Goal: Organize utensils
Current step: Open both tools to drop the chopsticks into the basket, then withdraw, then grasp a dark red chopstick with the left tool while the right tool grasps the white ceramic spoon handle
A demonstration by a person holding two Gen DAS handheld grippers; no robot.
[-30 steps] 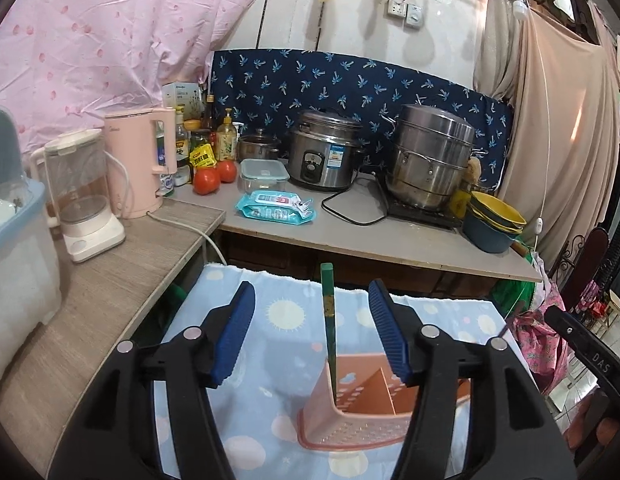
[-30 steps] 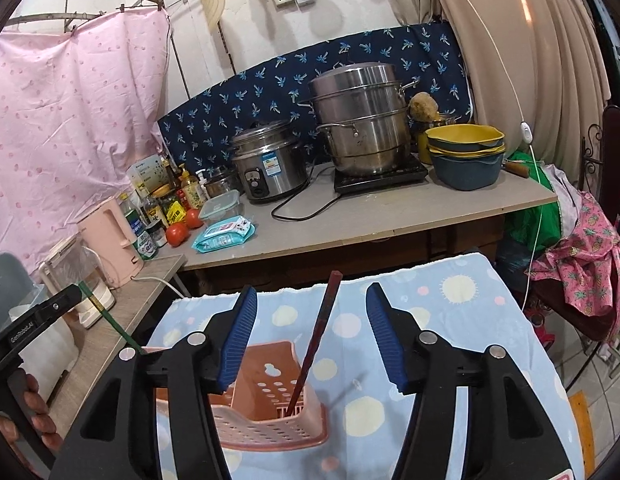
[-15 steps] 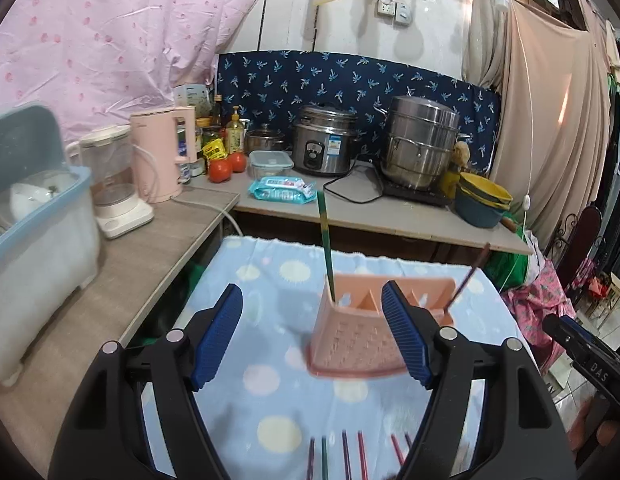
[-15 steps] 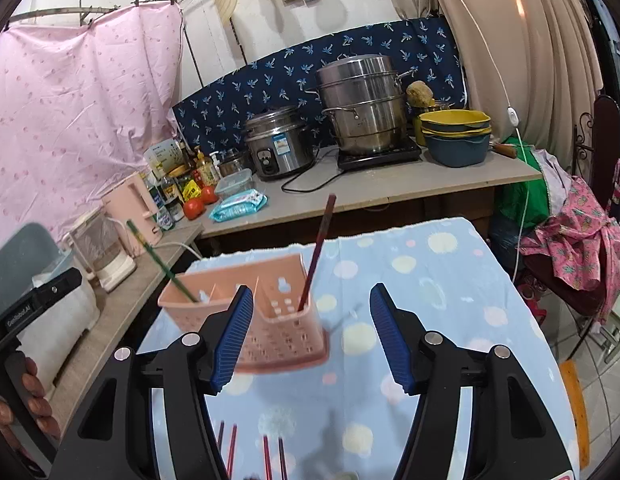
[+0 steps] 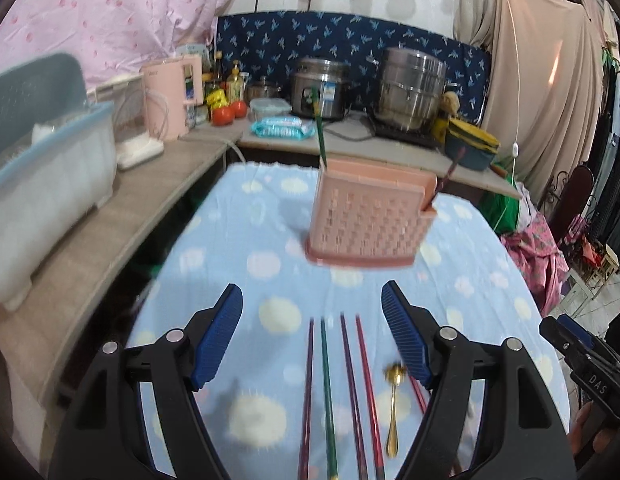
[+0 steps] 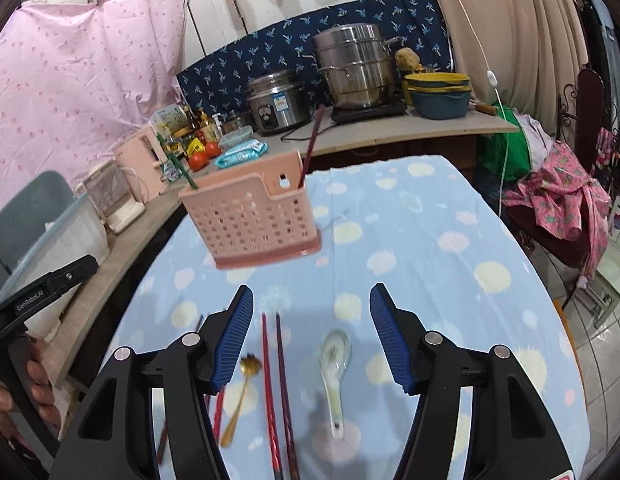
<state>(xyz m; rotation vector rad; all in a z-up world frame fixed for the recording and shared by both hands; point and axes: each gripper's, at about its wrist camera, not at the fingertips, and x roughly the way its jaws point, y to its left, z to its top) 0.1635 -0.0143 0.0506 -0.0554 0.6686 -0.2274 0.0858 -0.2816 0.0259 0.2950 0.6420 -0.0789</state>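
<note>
A pink perforated utensil basket [image 5: 366, 220] stands on the blue dotted tablecloth [image 5: 269, 256]; it also shows in the right wrist view [image 6: 253, 220]. A green chopstick [image 5: 320, 132] and a dark red chopstick [image 6: 310, 148] stand in it. Several loose chopsticks [image 5: 330, 392] and a small gold spoon [image 5: 394, 404] lie near the front edge. A white ceramic spoon [image 6: 334, 364] lies between the right fingers. My left gripper [image 5: 312, 340] is open and empty above the chopsticks. My right gripper [image 6: 312, 336] is open and empty above chopsticks [image 6: 275, 392] and spoon.
A wooden counter [image 5: 109, 220] runs along the left with a blue-lidded bin [image 5: 41, 176], blender and pink kettle [image 5: 169, 100]. The back counter holds a rice cooker [image 5: 322, 88], steel steamer pot [image 5: 410, 92], bowls [image 6: 438, 92], tomatoes and wipes. A chair with pink cloth [image 6: 558, 204] stands right.
Both grippers have pulled back and up from the basket toward the near table edge. The basket now sits farther off, and the loose chopsticks and spoons have come into view under the fingers.
</note>
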